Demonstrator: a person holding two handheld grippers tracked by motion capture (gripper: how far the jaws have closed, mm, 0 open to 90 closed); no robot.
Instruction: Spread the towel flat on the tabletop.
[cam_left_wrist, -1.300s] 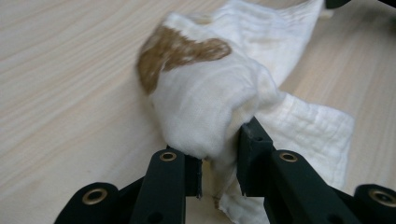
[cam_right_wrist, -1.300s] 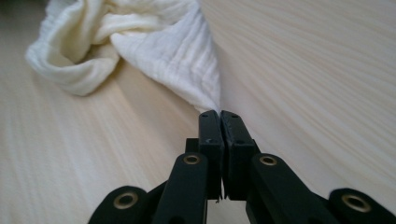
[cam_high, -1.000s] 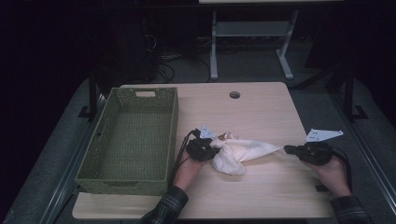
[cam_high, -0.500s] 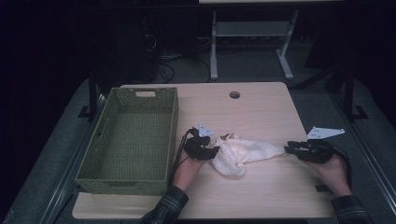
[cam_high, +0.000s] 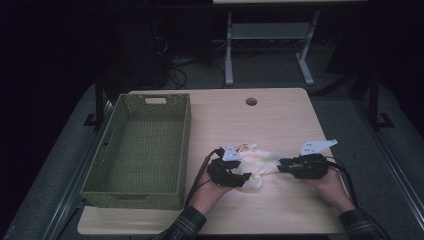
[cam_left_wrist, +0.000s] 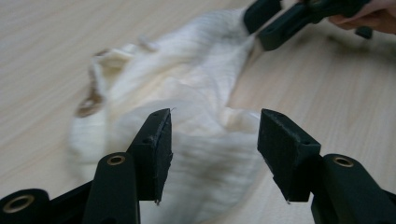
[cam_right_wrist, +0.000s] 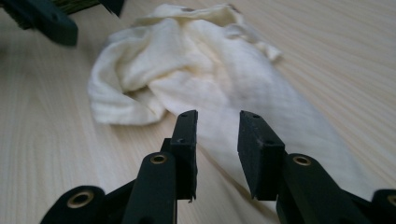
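A crumpled cream cloth (cam_high: 260, 161) lies on the wooden table (cam_high: 280, 115) between my two grippers. My left gripper (cam_high: 244, 177) is at the cloth's left end; in the left gripper view its jaws (cam_left_wrist: 212, 126) stand wide apart over the cloth (cam_left_wrist: 187, 93) without pressing it, having just opened. My right gripper (cam_high: 281, 165) points at the cloth's right tail. Its jaws (cam_right_wrist: 217, 122) have also just opened to a narrow gap, with the cloth (cam_right_wrist: 201, 60) lying beyond and under them, not pinched. Each gripper view shows the other gripper farther off (cam_left_wrist: 280, 18) (cam_right_wrist: 46, 18).
An empty green woven basket (cam_high: 186, 145) stands on the left half of the table, close to my left hand. A round cable hole (cam_high: 251, 101) sits near the table's far edge. Metal frame legs (cam_high: 229, 50) stand on the dark floor behind.
Both grippers have opened and let go of the cloth. The right hand has moved left toward it, and the cloth, stretched out before, now lies slack and bunched.
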